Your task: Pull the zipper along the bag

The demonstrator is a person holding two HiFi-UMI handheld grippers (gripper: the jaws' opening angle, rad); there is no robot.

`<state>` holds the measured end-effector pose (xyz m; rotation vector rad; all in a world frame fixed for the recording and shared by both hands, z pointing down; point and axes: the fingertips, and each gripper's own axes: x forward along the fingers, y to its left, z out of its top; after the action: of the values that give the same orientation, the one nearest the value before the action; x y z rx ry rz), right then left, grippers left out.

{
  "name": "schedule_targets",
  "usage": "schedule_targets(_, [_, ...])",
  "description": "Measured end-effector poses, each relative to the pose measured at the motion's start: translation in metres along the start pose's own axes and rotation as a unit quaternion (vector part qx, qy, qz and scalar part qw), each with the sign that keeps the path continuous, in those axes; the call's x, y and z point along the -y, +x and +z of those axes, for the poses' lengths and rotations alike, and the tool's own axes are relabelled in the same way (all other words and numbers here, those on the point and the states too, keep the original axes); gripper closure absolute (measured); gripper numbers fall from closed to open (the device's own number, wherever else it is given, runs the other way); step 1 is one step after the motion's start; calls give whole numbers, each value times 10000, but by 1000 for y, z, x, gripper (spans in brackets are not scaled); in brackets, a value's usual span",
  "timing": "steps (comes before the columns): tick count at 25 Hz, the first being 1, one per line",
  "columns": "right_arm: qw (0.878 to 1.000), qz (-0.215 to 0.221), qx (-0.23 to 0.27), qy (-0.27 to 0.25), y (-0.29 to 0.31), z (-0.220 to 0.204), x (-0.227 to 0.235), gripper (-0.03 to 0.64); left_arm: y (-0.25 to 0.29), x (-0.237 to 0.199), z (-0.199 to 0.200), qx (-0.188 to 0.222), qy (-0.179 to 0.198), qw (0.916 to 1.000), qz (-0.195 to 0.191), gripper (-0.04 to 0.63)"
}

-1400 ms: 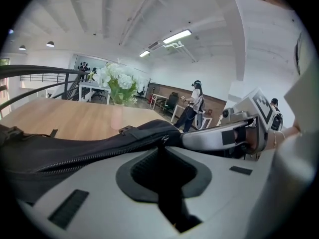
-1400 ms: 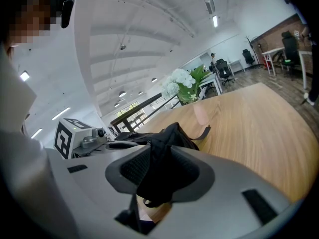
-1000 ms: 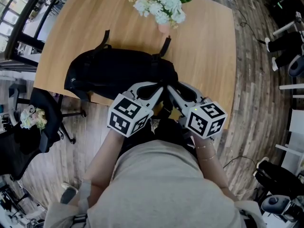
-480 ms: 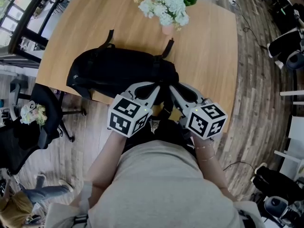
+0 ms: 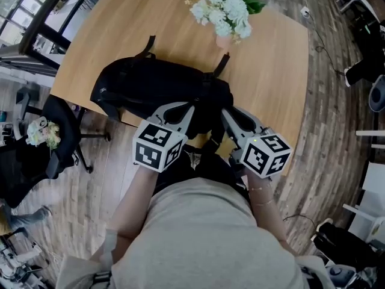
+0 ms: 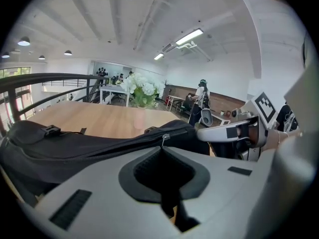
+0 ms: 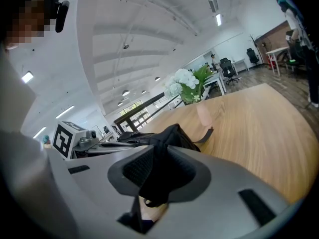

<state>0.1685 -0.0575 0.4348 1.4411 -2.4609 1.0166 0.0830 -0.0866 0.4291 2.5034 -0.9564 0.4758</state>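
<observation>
A black bag [image 5: 156, 89] lies on the wooden table [image 5: 271, 71], its zipper running along the top. My left gripper [image 5: 190, 111] is at the bag's near right end. In the left gripper view it [image 6: 162, 151] is shut on the small metal zipper pull [image 6: 163, 139]. My right gripper [image 5: 225, 115] sits just to the right of it. Its jaws [image 7: 157, 156] are closing, and a fold of black bag fabric [image 7: 172, 133] is pinched between the pads.
A vase of white flowers [image 5: 225, 14] stands on the table behind the bag. The table's near edge runs just under both grippers, against the person's body. An office chair [image 5: 54, 143] stands on the floor to the left.
Both grippers stay at the bag's near right end. The head view has shifted a little, so bag and flowers sit slightly further right in the picture.
</observation>
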Motion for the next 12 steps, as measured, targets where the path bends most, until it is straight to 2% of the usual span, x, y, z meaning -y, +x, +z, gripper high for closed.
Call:
schedule_targets(5, [10000, 3, -9, -16, 1, 0, 0, 523, -8, -10, 0, 37, -34, 9999, 128, 574])
schedule_targets(12, [9997, -175, -23, -162, 2, -1, 1, 522, -23, -36, -2, 163, -197, 9985, 493, 574])
